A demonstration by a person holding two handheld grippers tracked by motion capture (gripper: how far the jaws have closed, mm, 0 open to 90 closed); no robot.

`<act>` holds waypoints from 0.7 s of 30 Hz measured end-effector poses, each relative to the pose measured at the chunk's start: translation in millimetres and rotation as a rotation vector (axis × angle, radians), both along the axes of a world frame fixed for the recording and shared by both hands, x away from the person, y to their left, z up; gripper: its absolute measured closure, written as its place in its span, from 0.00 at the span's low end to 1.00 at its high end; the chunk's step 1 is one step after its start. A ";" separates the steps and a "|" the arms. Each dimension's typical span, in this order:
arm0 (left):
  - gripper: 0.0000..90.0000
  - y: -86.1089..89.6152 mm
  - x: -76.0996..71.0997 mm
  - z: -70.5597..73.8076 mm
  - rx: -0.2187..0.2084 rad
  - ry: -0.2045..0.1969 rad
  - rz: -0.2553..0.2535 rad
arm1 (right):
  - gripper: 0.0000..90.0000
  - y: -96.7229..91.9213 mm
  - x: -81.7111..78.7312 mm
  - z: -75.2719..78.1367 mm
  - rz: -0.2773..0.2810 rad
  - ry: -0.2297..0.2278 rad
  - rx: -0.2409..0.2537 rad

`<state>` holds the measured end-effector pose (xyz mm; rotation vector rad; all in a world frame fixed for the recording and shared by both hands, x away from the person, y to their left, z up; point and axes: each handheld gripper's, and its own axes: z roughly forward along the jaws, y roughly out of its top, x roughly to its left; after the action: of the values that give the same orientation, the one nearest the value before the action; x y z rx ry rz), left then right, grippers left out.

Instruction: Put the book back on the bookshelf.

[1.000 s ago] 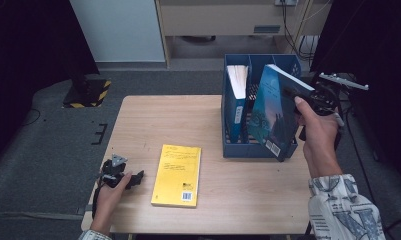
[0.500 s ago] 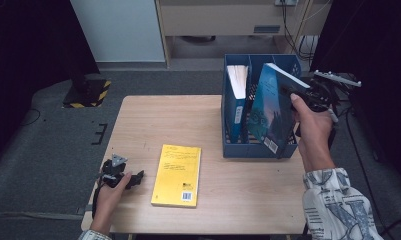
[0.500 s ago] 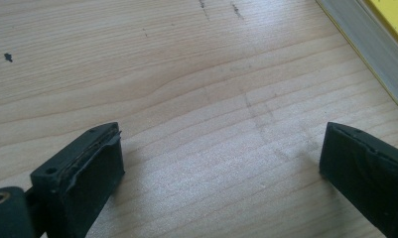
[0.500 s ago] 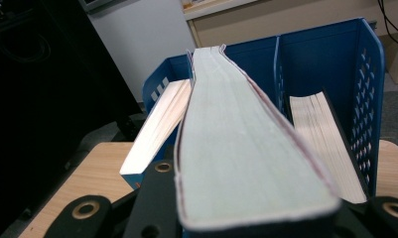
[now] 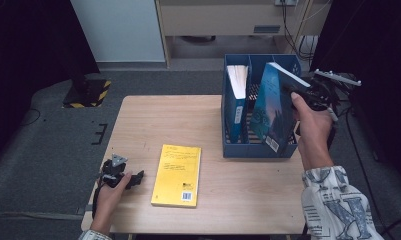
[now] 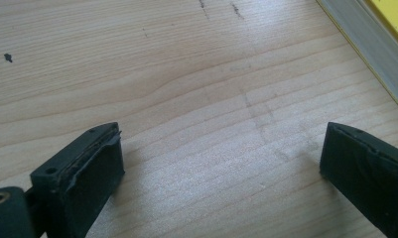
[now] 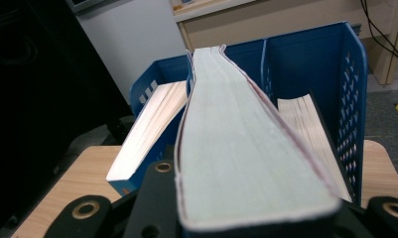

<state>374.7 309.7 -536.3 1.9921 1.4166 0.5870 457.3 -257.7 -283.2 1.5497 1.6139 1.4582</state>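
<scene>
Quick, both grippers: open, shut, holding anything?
Left gripper: open, nothing between its jaws, low over the table.
Right gripper: shut on the teal book, at the blue file box.

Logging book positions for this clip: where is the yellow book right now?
In the high view, the yellow book lies flat on the wooden table, near its front edge, just right of the left tool.

My high camera hangs above my side, looking forward and down over the whole worktop (image 5: 228,200). The left gripper camera stares close at bare wood, catching the yellow book (image 6: 392,17) edge that the high view also sees. The right gripper camera looks closely along a held book (image 7: 246,163) into the blue file box (image 7: 315,59), shared with the high view.
</scene>
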 end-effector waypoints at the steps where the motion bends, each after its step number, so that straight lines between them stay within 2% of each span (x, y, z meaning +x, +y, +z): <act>1: 0.03 0.0 0.0 0.0 0.000 0.000 0.000 | 0.81 0.5 1.0 0.5 -0.002 -0.001 -0.005; 11: 0.03 0.0 0.1 0.0 -0.002 0.000 0.000 | 0.81 11.6 20.5 3.9 -0.040 -0.011 -0.032; 16: 0.03 0.1 0.4 0.0 -0.001 0.001 -0.003 | 0.81 20.3 29.6 4.1 -0.050 -0.015 -0.092; 21: 0.03 -0.1 0.6 0.0 -0.002 0.001 -0.003 | 0.81 24.2 39.1 -1.5 -0.064 -0.005 -0.088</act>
<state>375.3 309.6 -536.4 1.9928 1.4140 0.5835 496.4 -233.4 -284.7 1.5334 1.5888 1.3386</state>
